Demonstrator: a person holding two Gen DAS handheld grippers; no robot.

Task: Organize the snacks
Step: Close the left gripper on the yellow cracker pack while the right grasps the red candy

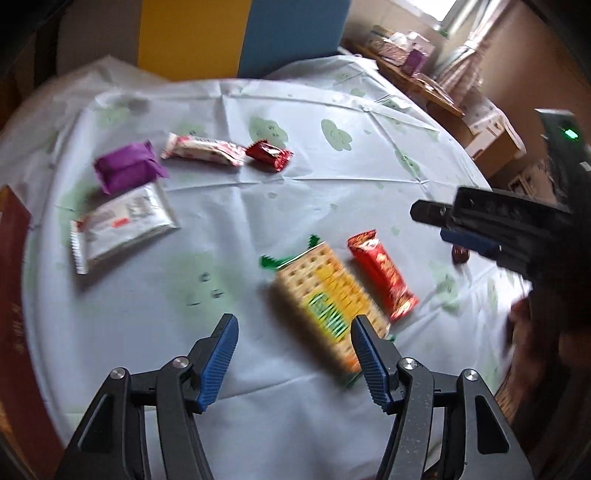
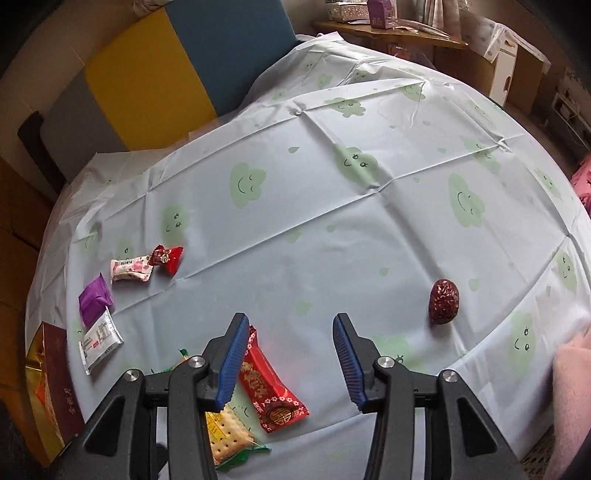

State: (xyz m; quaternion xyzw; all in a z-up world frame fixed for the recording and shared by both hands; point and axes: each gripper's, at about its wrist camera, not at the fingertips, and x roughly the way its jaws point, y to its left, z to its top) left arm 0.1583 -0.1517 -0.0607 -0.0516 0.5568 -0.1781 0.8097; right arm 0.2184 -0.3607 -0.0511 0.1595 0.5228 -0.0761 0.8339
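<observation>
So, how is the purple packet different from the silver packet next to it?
The purple packet is plain, small and puffy; the silver packet is larger, flatter and carries print with a red mark. The purple one lies farther from the camera, the silver one nearer. Both are sealed and lie flat on the tablecloth, side by side.

Each camera sits on a gripper and looks down steeply along its two fingers at the table (image 2: 369,229).

The left one hangs close above the near edge, over the cracker pack (image 1: 325,291), and faces the far edge and the wall with the yellow and blue panel (image 1: 240,33).

The right one looks across the middle of the table toward the far edge.

Both views show the cracker pack (image 2: 225,435), the long red snack (image 1: 382,275) (image 2: 269,387) and the small packs near the left edge.
</observation>
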